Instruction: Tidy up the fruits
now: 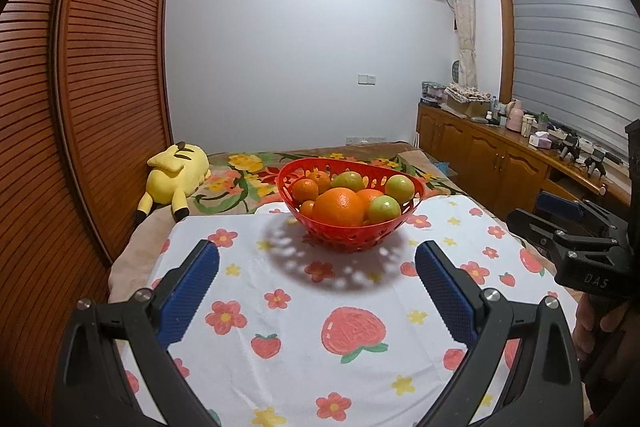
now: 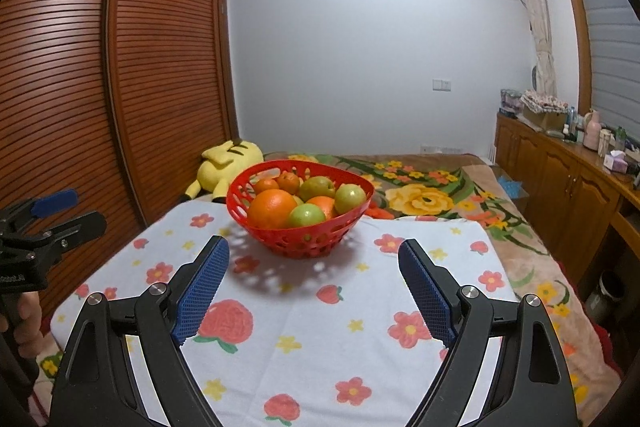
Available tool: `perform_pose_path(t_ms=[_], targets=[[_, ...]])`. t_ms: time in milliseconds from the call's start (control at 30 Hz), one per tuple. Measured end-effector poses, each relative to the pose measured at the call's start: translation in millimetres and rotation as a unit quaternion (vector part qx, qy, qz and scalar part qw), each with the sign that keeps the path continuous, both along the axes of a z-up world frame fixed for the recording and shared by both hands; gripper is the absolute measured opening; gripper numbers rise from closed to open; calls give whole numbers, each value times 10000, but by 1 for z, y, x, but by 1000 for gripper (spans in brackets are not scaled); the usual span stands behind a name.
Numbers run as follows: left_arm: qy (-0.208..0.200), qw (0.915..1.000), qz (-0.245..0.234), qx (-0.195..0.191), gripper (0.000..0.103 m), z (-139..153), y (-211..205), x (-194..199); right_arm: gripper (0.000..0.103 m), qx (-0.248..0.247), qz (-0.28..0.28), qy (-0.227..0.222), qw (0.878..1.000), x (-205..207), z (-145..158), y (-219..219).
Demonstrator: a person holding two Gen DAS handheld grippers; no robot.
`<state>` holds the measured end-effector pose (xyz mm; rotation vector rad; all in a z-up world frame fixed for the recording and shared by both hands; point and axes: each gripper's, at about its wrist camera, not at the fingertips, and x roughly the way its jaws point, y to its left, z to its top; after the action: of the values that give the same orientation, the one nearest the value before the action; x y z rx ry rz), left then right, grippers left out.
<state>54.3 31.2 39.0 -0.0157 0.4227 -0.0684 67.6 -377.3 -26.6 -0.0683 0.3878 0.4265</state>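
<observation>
A wardrobe (image 1: 100, 87) is filling the left of both views, with a bed (image 2: 440, 195) stretching toward the far wall. A flowered cloth (image 1: 320, 327) is covering the near surface. A red basket (image 1: 348, 231) is sitting on the cloth's far part, holding oranges (image 1: 338, 207) and green fruits (image 1: 384, 209). The left gripper (image 1: 316, 287) and right gripper (image 2: 314, 283) are hanging short of the basket, jaws spread wide, gripping nothing.
</observation>
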Motion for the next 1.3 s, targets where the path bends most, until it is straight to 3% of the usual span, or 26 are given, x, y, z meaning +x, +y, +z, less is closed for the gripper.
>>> perform_pose_path(t_ms=[1300], targets=[[-104, 9999, -41, 30, 100, 6, -2, -8, 88, -17, -17, -65, 10000, -6, 2, 4]])
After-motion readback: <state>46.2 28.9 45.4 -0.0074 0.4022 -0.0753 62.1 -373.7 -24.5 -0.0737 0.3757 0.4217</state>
